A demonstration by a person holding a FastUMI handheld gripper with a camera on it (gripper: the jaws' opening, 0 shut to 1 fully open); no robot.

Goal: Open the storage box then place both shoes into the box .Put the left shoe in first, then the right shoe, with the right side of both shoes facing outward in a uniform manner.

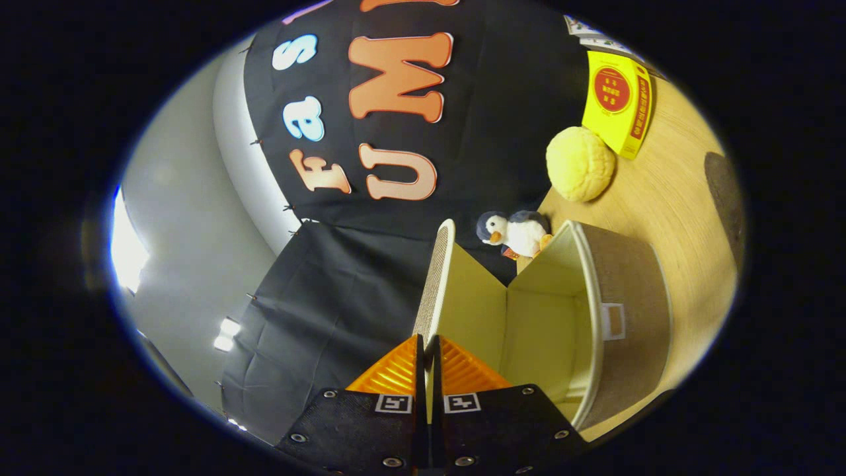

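The lid (pixel 441 277) of the open storage box (pixel 621 311) is pinched between the fingers of the gripper (pixel 427 344).

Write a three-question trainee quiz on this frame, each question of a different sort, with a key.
1. True or false: the storage box is open, its lid swung up.
2. Multiple choice: what do the gripper fingers press on? A) a shoe B) the lid's edge C) the plush penguin
3. Fill in: beyond the box, between the penguin and the yellow carton, sits a yellow ____.

Key: 1 true, the pale inside is visible and holds no shoe. 2 B, the fingers are nearly closed with the lid's edge between them. 3 ball.
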